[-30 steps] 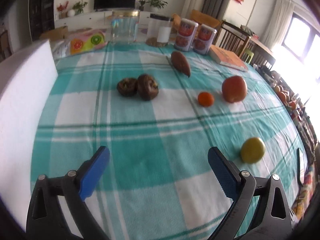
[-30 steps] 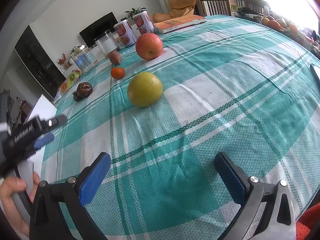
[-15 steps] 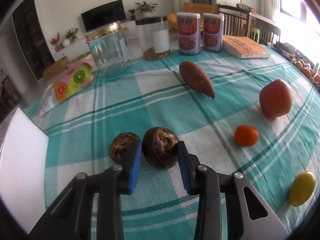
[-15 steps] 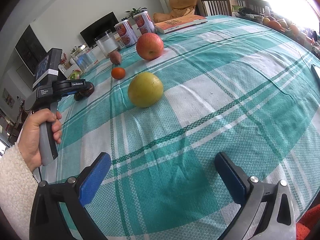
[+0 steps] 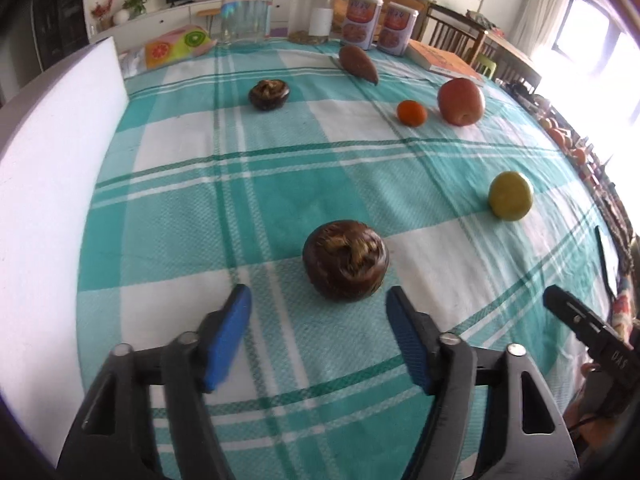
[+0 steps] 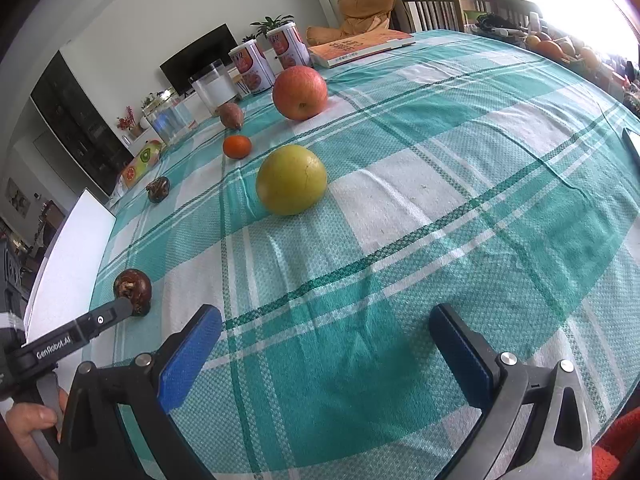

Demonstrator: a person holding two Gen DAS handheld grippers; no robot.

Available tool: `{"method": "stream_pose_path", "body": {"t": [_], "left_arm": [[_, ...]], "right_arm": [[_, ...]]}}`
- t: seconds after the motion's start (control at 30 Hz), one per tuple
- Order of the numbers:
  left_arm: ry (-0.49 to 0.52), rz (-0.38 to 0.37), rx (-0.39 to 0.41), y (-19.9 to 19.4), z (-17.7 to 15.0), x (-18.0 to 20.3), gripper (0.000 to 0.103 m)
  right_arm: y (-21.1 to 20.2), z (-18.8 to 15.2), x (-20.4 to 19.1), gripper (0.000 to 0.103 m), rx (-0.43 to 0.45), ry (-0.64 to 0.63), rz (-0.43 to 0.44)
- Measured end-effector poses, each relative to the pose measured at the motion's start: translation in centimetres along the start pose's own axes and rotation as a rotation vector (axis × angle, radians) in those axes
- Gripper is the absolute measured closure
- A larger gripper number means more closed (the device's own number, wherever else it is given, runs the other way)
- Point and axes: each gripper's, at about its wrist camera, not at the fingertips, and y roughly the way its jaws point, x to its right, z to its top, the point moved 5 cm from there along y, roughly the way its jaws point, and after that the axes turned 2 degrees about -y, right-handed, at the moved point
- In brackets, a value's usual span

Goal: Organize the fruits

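Bright daylight pours in from the window [image 5: 600,36] on the right and glares white there. Both pictures bulge like a fish's eye, with dark, curved corners. The fruits cast small soft shadows on the desk [image 6: 440,208]. The white board [image 5: 44,184] looks washed out.

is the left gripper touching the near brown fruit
Apart. In the left wrist view the left gripper is open, and tablecloth shows between each blue pad and the brown fruit, which sits just ahead of the fingertips.
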Motion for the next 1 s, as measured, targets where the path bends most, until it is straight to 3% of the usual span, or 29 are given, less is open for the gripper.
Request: {"method": "stream_pose_path", "body": {"t": [0.17, 0.3, 1.0], "left_arm": [[-0.013, 0.019, 0.031, 1.0, -1.1, -0.7, 0.01], [0.077, 0.103, 0.06, 1.5, -1.4, 0.4, 0.006], [0.068, 0.106, 0.06, 1.9, -1.4, 0.4, 0.0]], "right_arm": [[0.0, -0.2, -0.1, 0.0, -0.001, -0.008, -0.005], [0.1, -0.3, -0.4, 0.0, -0.007, -0.034, -0.03], [0.6, -0.5, -0.9, 0.0, -0.019, -0.089, -0.096]]}}
